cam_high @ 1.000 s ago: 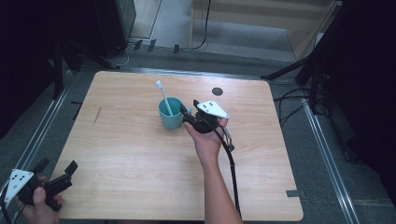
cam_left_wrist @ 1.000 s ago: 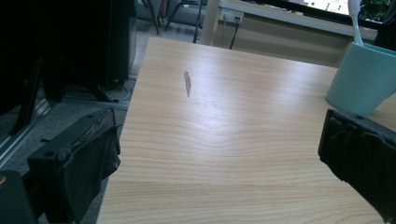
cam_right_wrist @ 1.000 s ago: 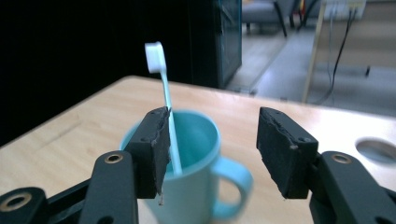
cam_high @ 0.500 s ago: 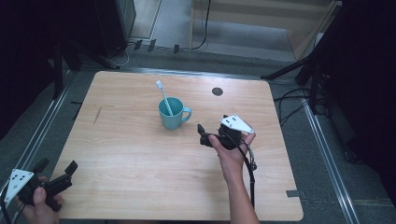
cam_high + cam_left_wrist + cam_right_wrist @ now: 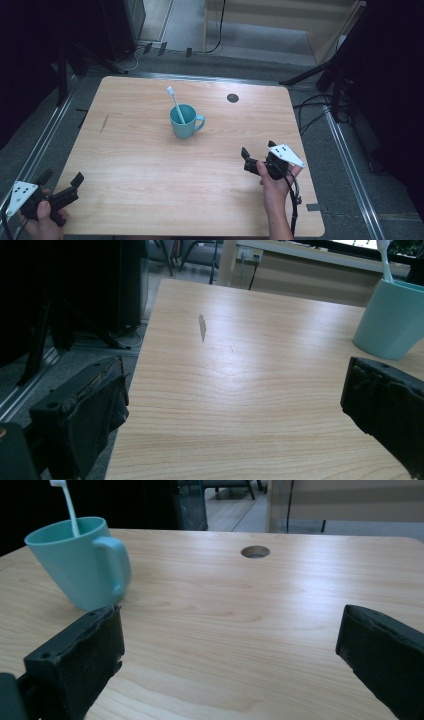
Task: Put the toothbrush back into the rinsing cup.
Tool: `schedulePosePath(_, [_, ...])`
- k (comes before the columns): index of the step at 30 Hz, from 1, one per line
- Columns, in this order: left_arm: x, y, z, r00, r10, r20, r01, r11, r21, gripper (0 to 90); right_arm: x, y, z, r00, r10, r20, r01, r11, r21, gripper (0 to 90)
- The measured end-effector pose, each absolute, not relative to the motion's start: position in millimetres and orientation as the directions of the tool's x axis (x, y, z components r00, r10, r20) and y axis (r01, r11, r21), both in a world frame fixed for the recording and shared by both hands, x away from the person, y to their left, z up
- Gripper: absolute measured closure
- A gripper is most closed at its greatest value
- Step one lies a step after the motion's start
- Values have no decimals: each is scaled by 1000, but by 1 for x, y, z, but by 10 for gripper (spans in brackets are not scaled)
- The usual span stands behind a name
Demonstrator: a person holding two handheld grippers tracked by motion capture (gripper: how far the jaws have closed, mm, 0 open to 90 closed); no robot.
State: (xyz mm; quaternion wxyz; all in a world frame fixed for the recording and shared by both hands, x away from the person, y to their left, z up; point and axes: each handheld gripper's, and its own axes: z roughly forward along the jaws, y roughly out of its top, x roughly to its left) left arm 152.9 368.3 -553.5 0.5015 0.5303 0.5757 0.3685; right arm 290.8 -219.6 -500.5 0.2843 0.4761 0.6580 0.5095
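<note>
Looking down at my wooden table with the rounded corners (image 5: 150, 200), I think the main job is done. The white plastic toothbrush (image 5: 176, 105) stands inside the round teal cup with one handle (image 5: 184, 122). The cup sits upright near the middle of the table, a bit closer to the far edge. Its handle points toward the right edge.

The toothbrush leans to the left in the cup, and its brush end sticks up over the rim. I cannot see anything else in the cup. In my right gripper view the cup (image 5: 82, 567) looks tilted, but that is just how my hand is turned.

My right claw (image 5: 257, 162) is near the right edge, well apart from the cup. Its jaws have just been opening, and now they are wide apart with nothing between them. My left claw (image 5: 60, 187) waits at the near left corner. Its jaws are wide apart too, and they hold nothing.

There is a small dark round hole (image 5: 232, 98) in the table near the far edge.

I think not much is left to do. Maybe I just pull my hands back and rest.
</note>
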Motion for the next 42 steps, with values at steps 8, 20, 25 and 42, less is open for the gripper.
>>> schedulePosePath(8, [153,368,-554,66,981,-182,241,161,957,0,271,-257,-516,-334,936,115,335,4,942,0])
schedulePosePath(20, [153,366,-554,66,983,-171,243,151,958,0,247,-311,-533,-247,956,161,326,-75,943,0])
schedulePosePath(25, [153,365,-554,67,984,-162,246,141,959,0,237,-331,-539,-217,964,155,326,-78,942,0])
schedulePosePath(42, [153,364,-554,67,986,-151,251,130,959,0,215,-369,-546,-164,974,156,296,-103,950,0])
